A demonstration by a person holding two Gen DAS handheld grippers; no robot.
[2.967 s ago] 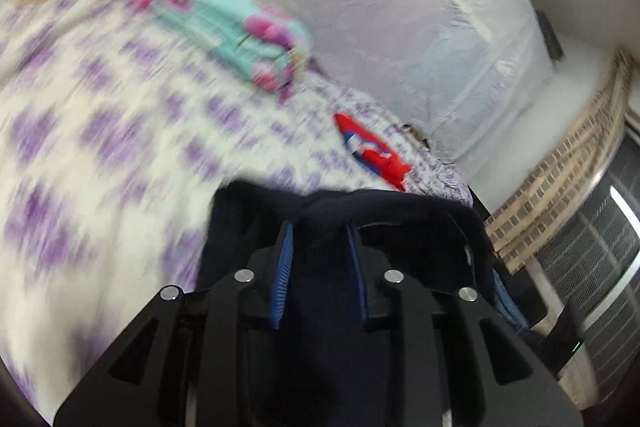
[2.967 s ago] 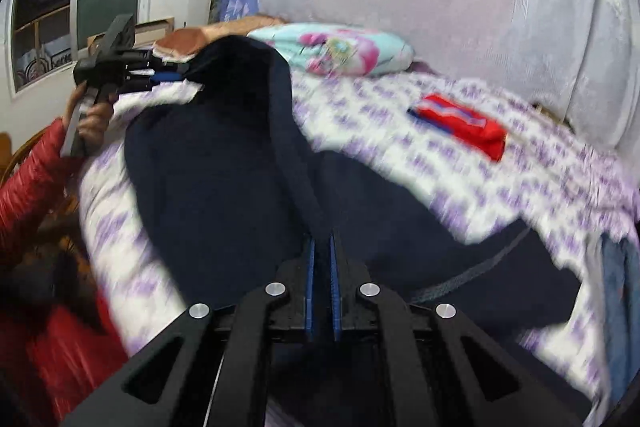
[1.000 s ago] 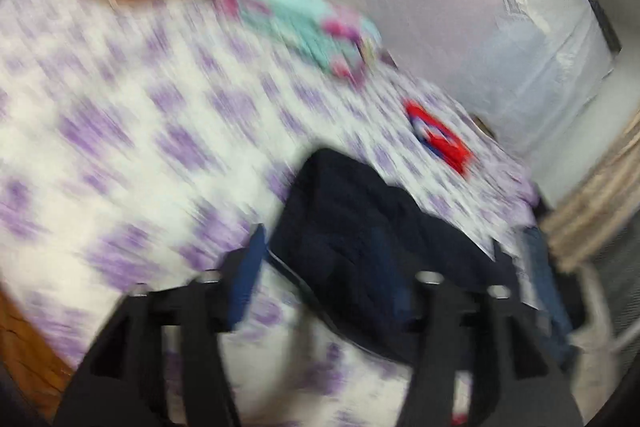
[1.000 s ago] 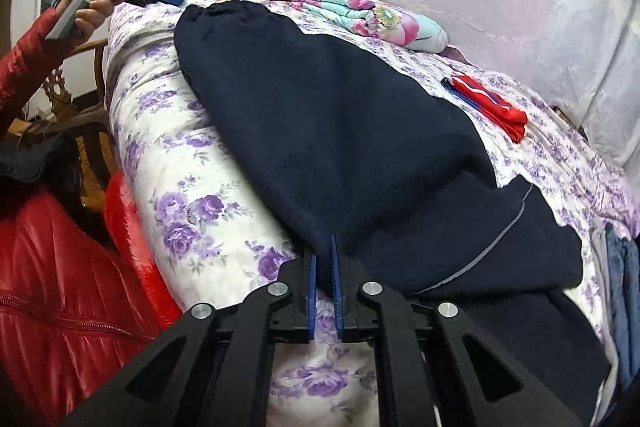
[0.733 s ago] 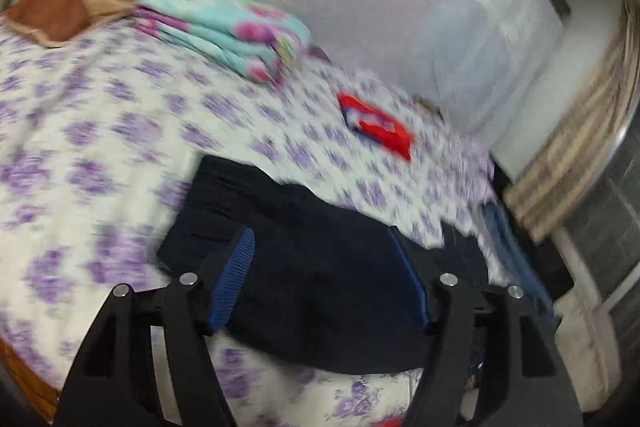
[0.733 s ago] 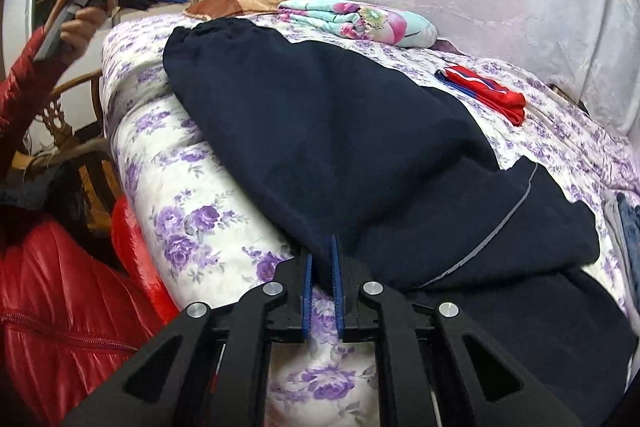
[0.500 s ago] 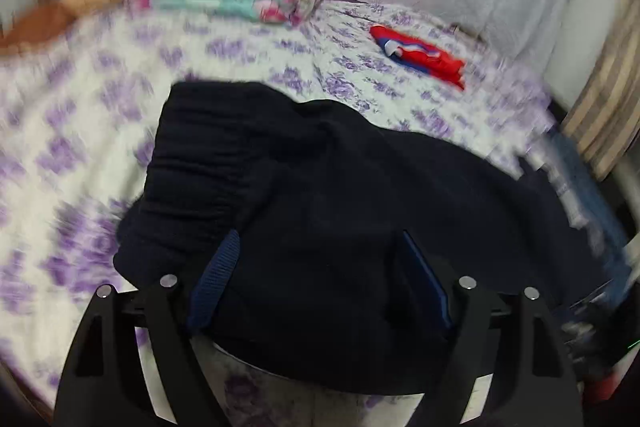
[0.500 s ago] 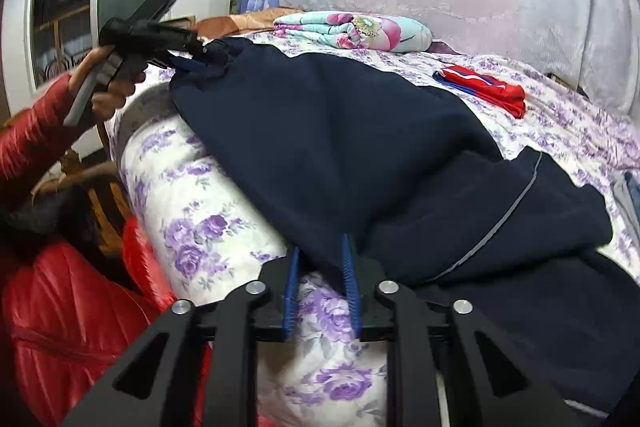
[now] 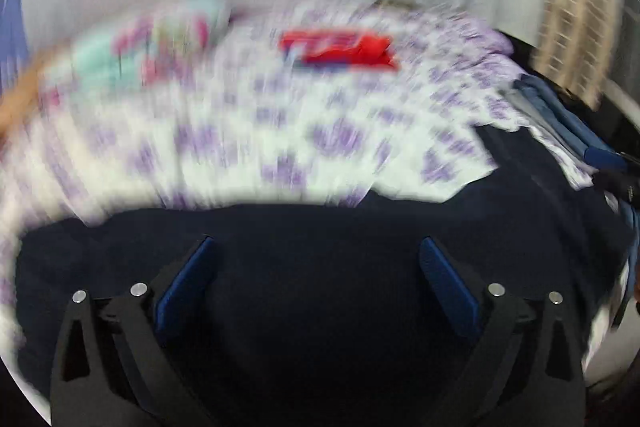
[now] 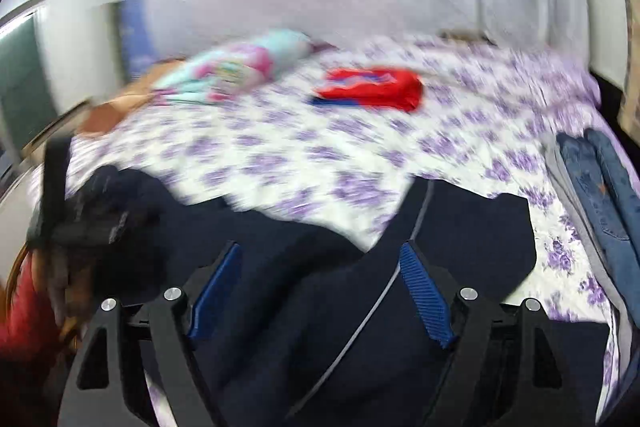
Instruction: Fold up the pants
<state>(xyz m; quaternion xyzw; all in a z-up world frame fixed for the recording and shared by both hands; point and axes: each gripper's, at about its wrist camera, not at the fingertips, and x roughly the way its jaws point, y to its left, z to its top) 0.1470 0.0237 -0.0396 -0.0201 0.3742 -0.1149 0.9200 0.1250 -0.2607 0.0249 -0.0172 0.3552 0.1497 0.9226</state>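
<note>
The dark navy pants lie folded lengthwise along the near edge of the bed; a thin grey side stripe shows on them in the right wrist view. My left gripper hovers above the pants, its jaws still opening and wide apart, nothing pressed between the blue pads. My right gripper is also above the pants, its jaws opening, the cloth lying loose below them. The left gripper's black body and the hand holding it show at the left of the right wrist view. Both views are blurred by motion.
The bed has a white sheet with purple flowers. On it lie a red and blue folded garment, a teal and pink folded blanket, and a stack of blue jeans at the right edge. A red sleeve is at lower left.
The right gripper let go of the pants' edge, opened and rose. The left gripper widened and swung over the pants toward the right. The pants now lie flat on the bed.
</note>
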